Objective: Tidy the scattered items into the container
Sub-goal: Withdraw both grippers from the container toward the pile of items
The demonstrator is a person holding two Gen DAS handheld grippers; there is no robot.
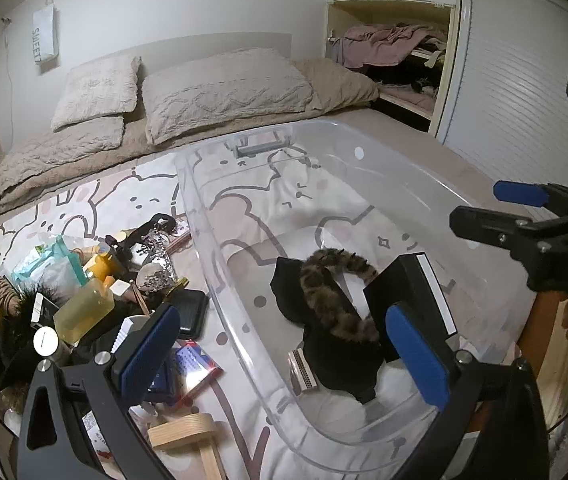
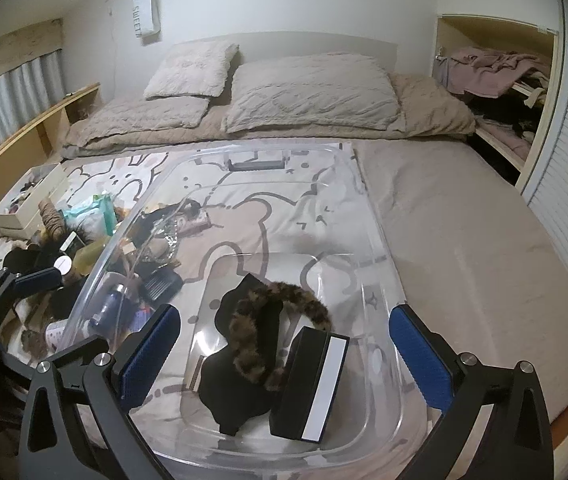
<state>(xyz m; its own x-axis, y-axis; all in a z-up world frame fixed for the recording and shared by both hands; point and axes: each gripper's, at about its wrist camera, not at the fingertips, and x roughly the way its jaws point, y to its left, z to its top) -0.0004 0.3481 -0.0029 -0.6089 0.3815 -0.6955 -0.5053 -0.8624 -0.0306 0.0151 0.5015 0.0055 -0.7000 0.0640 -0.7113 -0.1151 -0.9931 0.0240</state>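
A clear plastic container (image 1: pixel 212 240) (image 2: pixel 379 216) sits on the bed. Inside lie a black cloth (image 1: pixel 339 364) (image 2: pixel 240 384), a leopard-print furry band (image 1: pixel 327 292) (image 2: pixel 252 344) and a black box with a white stripe (image 1: pixel 423 300) (image 2: pixel 315 388). A heap of scattered items (image 1: pixel 96 284) (image 2: pixel 68 240) lies left of the container. My left gripper (image 1: pixel 284 356) is open and empty over the container's near left rim. My right gripper (image 2: pixel 284 356) is open and empty above the container's near end; it also shows at the right in the left wrist view (image 1: pixel 491 204).
Near the heap lie a black case (image 1: pixel 194 314), a red and blue booklet (image 1: pixel 196 368) and a wooden piece (image 1: pixel 188 432). A white tray (image 2: pixel 28 204) stands at the far left. Pillows (image 2: pixel 307 92) lie at the bed's head. An open closet (image 2: pixel 499 92) is to the right.
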